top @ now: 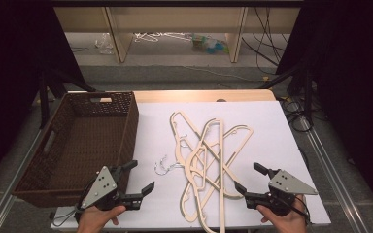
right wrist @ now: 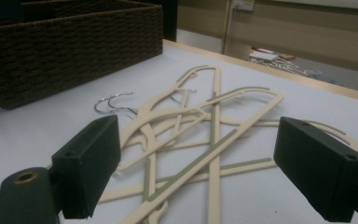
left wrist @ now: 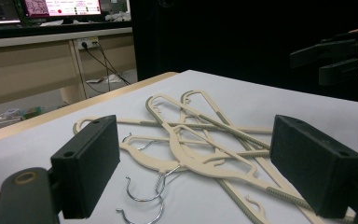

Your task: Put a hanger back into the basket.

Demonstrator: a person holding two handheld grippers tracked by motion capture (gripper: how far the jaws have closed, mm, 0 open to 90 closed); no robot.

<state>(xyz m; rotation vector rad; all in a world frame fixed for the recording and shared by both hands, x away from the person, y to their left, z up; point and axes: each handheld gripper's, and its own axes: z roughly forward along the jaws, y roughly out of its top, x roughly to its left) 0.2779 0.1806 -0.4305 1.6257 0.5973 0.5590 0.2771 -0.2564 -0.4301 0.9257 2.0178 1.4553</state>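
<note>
1. White cloth covers your worktop [top: 281, 126], with dark curtains at both sides and pale shelving beyond the far edge.
2. Your left gripper [top: 135, 180] hangs at the near left with its fingers [left wrist: 86, 163] spread wide and nothing between them; it points toward the pile from just beside the basket's near right corner.
3. Your right gripper [top: 250, 178] mirrors it at the near right, fingers [right wrist: 91, 161] equally wide and empty, just short of the pile's right side.
4. Between the two lies the tangle of hangers [top: 209, 160]: flat cream-coloured frames with greyish ribbed grip strips, crossed over one another in the middle of the worktop, some reaching to the near edge.
5. Their metal hooks [top: 162, 165] poke out on the left side, toward the basket.
6. A dark woven basket [top: 126, 124] stands on the left, apart from the pile, and looks empty.
7. By my reading, you are at the approach, before any pick; the likely aim is moving hangers into the basket.
8. Next, choose the topmost hanger, close on one bar, and lift slowly, since interlocked hooks may drag neighbours along.
</note>
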